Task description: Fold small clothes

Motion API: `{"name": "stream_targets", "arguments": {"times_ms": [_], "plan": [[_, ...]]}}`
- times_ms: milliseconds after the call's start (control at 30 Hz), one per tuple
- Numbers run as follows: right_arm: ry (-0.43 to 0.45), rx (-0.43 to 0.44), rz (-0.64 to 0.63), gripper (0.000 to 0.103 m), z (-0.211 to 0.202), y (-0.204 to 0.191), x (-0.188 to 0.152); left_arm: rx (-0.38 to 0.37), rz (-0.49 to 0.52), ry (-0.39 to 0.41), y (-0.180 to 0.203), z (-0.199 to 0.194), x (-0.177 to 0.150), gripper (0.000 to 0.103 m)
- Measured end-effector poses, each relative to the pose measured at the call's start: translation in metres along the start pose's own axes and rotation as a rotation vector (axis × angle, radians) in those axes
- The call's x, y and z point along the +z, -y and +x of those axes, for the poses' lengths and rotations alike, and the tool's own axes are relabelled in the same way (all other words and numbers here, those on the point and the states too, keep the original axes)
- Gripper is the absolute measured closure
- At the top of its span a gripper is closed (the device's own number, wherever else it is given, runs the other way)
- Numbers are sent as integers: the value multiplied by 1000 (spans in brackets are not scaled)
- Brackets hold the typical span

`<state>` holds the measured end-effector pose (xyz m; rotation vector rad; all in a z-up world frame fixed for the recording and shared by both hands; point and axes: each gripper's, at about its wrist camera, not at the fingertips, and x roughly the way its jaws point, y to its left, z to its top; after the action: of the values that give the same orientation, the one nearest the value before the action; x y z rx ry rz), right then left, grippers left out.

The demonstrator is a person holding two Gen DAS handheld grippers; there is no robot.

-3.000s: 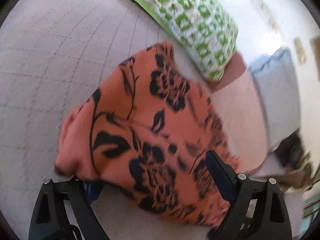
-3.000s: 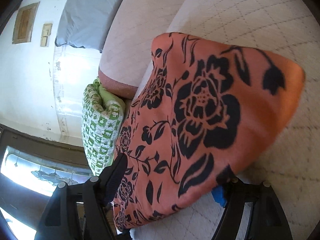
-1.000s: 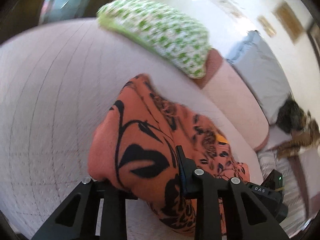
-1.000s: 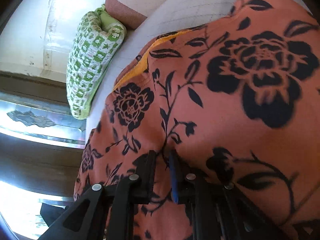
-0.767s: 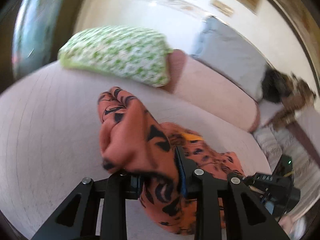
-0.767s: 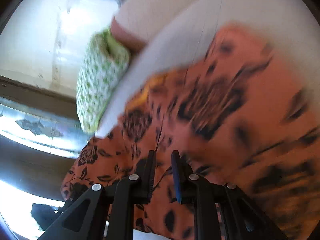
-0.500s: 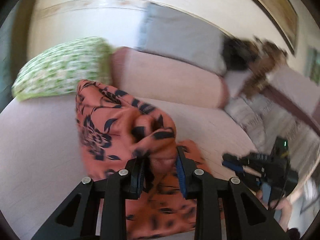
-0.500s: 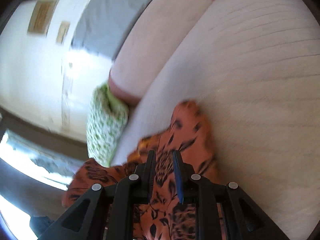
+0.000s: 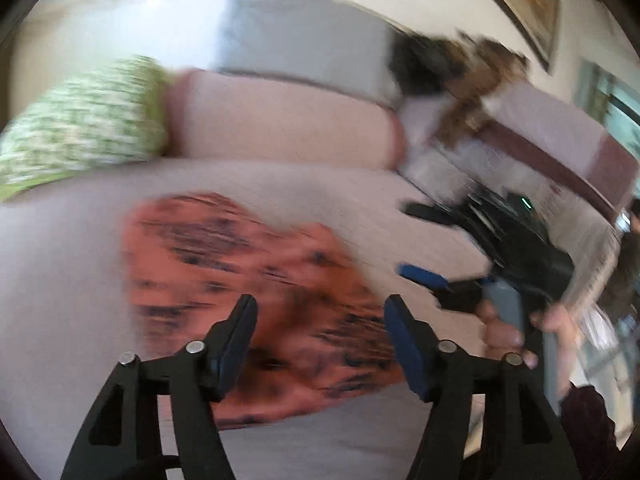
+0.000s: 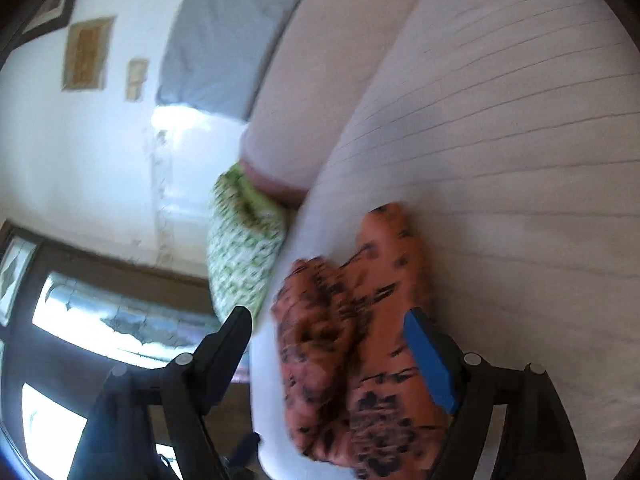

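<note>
Both grippers, left gripper (image 9: pixel 320 320) and right gripper (image 10: pixel 328 332), gape over orange floral garment (image 9: pixel 256 288); no writing legible

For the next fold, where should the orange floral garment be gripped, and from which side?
Probably at its near edge, coming from the camera side. In the left wrist view the orange floral garment lies bunched on the quilted cushion, with its near edge just ahead of the open left gripper. Blur hides the exact hems. The right gripper is open too.

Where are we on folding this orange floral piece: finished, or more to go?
Done: the orange floral garment lies bunched on the pale mattress, released. In hand: nothing; the left gripper and right gripper both have jaws open. Left: blur hides whether the fold is neat; it looks lumpy and may need squaring.
</note>
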<state>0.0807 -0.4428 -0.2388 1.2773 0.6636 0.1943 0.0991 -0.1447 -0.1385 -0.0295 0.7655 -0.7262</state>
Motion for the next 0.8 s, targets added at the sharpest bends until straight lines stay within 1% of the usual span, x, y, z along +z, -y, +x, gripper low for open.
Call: {"name": "stream_targets", "arguments": {"times_ms": [67, 133, 167, 233, 300, 333, 367, 400, 433, 467, 500, 533, 567, 633, 667, 733, 800], "plan": [[-49, 39, -5, 22, 18, -9, -8, 89, -41, 5, -35, -10, 0, 35], [-81, 25, -10, 22, 36, -13, -15, 168, -87, -28, -63, -9, -4, 36], [-92, 2, -14, 22, 44, -15, -18, 186, -131, -47, -80, -8, -9, 36], [-117, -61, 2, 22, 68, -14, -23, 197, -200, -70, -102, -8, -18, 36], [-139, -61, 43, 22, 90, -9, -27, 190, -240, -93, -111, -3, -27, 36], [-150, -56, 50, 22, 99, -9, -29, 192, -241, -105, -112, 0, -32, 36], [-158, -62, 43, 29, 110, -11, -33, 198, -231, -118, -112, 4, -36, 35], [-135, -105, 7, 38, 119, -17, -37, 193, -220, -124, -109, 3, -40, 35], [-112, -142, -23, 62, 122, -21, -40, 181, -205, -127, -110, 5, -42, 35], [-82, -178, -54, 77, 125, -26, -44, 173, -190, -125, -109, 6, -42, 35], [-62, -172, -54, 78, 124, -28, -46, 180, -167, -118, -109, 6, -45, 35], [-27, -145, -55, 82, 119, -34, -48, 196, -152, -119, -110, 6, -46, 35], [1, -121, -75, 85, 112, -41, -51, 195, -157, -124, -112, 6, -46, 35], [75, -101, -181, 86, 89, -65, -58, 138, -194, -121, -116, 6, -43, 35], [118, -98, -253, 87, 72, -78, -64, 131, -204, -114, -118, 5, -42, 35], [188, -110, -332, 87, 41, -87, -73, 121, -217, -111, -119, 4, -37, 35], [250, -142, -341, 87, 8, -82, -78, 97, -235, -122, -120, 7, -36, 35]]}}
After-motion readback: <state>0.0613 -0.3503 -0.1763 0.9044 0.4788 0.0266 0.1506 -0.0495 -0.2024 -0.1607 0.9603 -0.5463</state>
